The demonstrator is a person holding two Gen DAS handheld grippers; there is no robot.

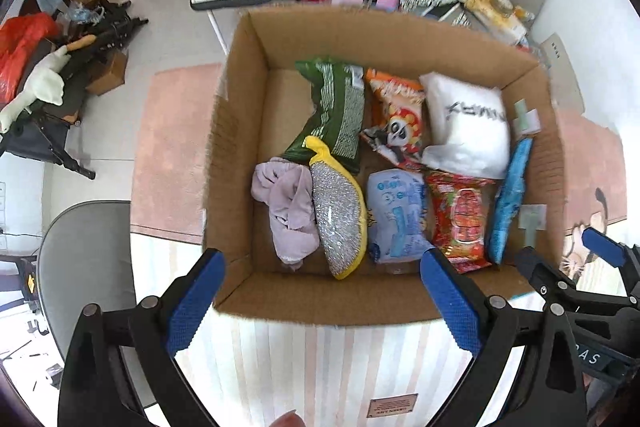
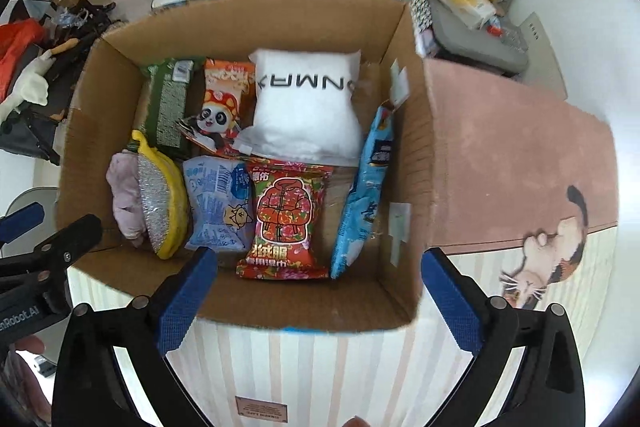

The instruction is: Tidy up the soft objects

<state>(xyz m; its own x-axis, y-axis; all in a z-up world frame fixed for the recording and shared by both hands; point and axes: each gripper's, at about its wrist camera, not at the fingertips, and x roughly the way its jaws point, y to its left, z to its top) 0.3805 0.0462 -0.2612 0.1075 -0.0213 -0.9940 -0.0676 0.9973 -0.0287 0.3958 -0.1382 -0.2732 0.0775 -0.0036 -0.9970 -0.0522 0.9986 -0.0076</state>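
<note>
Brown box (image 2: pixel 416 163); white pillow (image 2: pixel 308 107); silver-yellow scrubber (image 1: pixel 338 215); lilac cloth (image 1: pixel 286 211).

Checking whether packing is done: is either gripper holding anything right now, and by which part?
Nothing is held. The left gripper and the right gripper both hang open above the near edge of the cardboard box, with nothing between their fingers.

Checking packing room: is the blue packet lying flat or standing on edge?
On edge: the blue packet leans against the box wall beside the red pack.
</note>
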